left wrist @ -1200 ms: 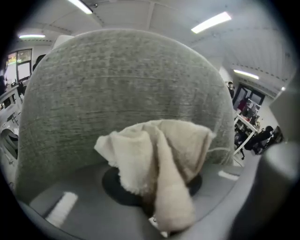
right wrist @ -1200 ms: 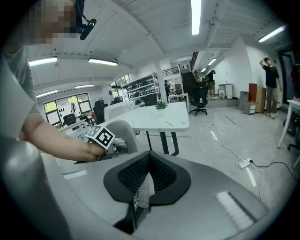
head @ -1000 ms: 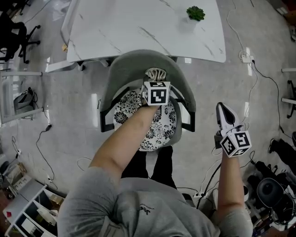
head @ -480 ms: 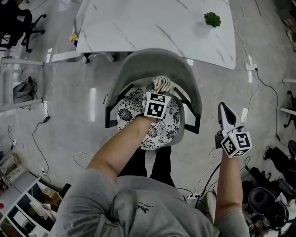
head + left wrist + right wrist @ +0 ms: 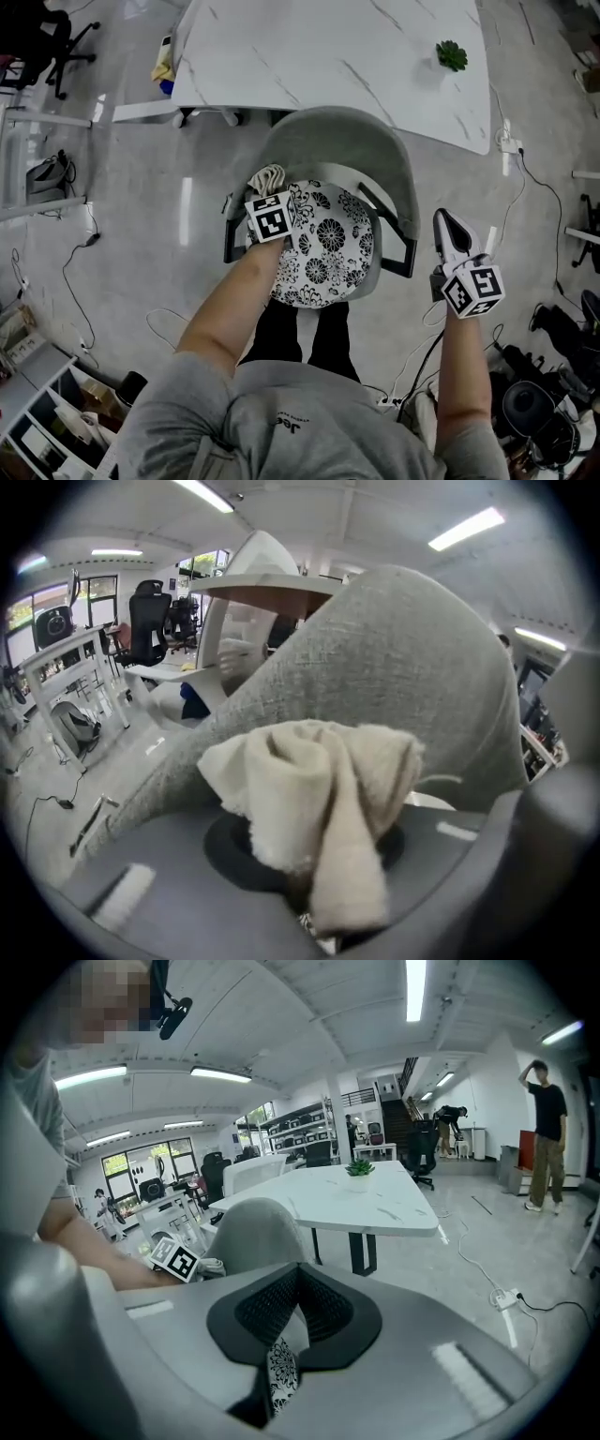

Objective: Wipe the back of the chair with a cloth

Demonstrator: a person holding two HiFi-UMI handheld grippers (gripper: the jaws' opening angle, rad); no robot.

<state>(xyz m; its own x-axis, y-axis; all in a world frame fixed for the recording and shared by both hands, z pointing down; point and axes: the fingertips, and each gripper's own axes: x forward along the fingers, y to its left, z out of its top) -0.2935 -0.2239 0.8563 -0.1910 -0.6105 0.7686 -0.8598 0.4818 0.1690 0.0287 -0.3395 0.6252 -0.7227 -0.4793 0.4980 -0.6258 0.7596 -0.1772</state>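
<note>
Cloth (image 5: 317, 822) sits bunched in my left gripper (image 5: 268, 192), whose jaws are clamped on it, so that its pale folds spill out in front of them. It lies at the left end of the grey chair back (image 5: 339, 141), close by the left armrest (image 5: 231, 234), and in the left gripper view the back's rough fabric rises right behind it. It looks to touch the back, but I cannot be sure. My left forearm reaches forward and a little leftward across the patterned seat (image 5: 330, 246), with the marker cube turned up toward my head. My right arm stretches straight ahead at the chair's right side, over the floor. The right gripper (image 5: 444, 221) points forward just outside the right armrest (image 5: 397, 246), apart from it. Its jaws are pressed together with nothing between them. Beyond the chair stands the white table (image 5: 319, 56), with a small plant (image 5: 452, 54) near its right end.
</note>
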